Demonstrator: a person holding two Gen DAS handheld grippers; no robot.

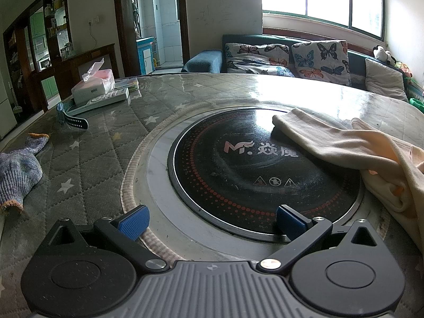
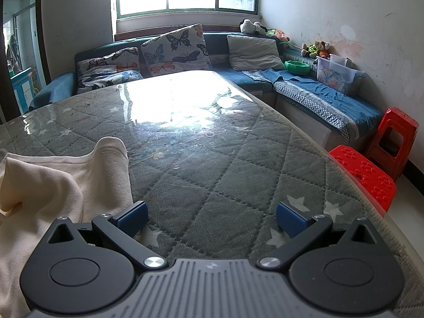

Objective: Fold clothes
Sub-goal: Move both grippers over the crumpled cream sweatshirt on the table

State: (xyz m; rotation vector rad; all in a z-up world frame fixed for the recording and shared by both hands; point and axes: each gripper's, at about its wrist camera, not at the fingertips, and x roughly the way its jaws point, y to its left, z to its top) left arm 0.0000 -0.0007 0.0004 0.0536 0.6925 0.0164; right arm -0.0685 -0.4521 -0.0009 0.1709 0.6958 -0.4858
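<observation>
The left gripper [image 1: 212,221] tilts downward over the table [image 1: 106,137], its two blue-padded fingers [image 1: 135,221] spread as wide as they go with nothing between them. Below the gap lies the rim of a round black cooktop [image 1: 238,169] set into the table's middle. The cream garment [image 1: 344,148] lies rumpled to this gripper's right, one long part stretching across the far right edge of the cooktop; the gripper is clear of the cloth.

The right gripper [image 2: 212,218] points down at much the same slant, jaws likewise fully apart and empty. Under it is the grey quilted table cover [image 2: 225,185] with white stars, beneath a shiny clear sheet. In this view the cream garment [image 2: 53,185] sits to the left, bunched, with a hemmed edge standing up in a fold. The left blue pad [image 2: 133,218] hangs just beside the cloth's edge; whether it touches cannot be told.

On the far left of the table lie a knitted blue-grey sock [image 1: 18,172], a dark watch strap [image 1: 73,119], a remote control [image 1: 106,100] and a tissue box [image 1: 92,84]. Behind the table runs a blue corner sofa [image 2: 318,90] with butterfly cushions [image 2: 175,50], and red plastic stools [image 2: 365,175] stand at the right.
</observation>
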